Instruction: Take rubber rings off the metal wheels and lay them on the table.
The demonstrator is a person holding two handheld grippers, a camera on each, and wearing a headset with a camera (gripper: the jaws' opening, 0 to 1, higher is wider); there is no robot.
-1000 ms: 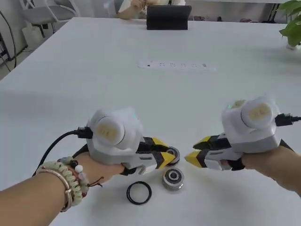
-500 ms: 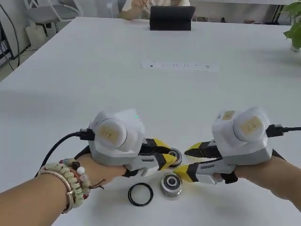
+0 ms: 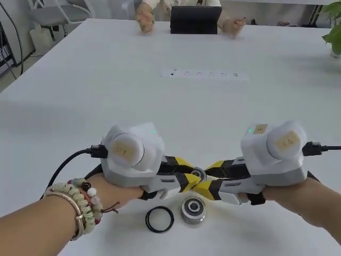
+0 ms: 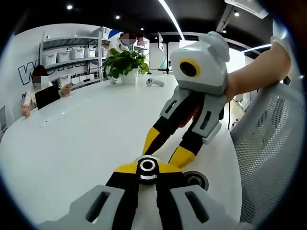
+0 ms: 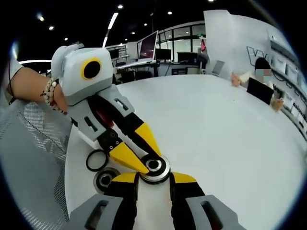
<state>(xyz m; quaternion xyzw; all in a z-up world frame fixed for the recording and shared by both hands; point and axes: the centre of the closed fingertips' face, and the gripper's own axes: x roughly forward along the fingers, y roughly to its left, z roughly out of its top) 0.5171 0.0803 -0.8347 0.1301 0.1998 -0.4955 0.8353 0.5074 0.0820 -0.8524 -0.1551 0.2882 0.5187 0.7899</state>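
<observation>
Presently, over the white table [image 3: 160, 106], a metal wheel [image 5: 154, 166] is pinched by the left gripper [image 3: 187, 176]. It is met head-on by the right gripper [image 3: 209, 178], whose jaws flank its rim; firm closure cannot be told. A bare wheel [image 3: 193, 209] and a freed rubber ring [image 3: 159, 219] are laid just beside.

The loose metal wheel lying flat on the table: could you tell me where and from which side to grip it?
Grip the wheel across its outer rim, probably from above: it lies flat, hub upward, rim exposed. Avoid the rubber ring beside it.
</observation>
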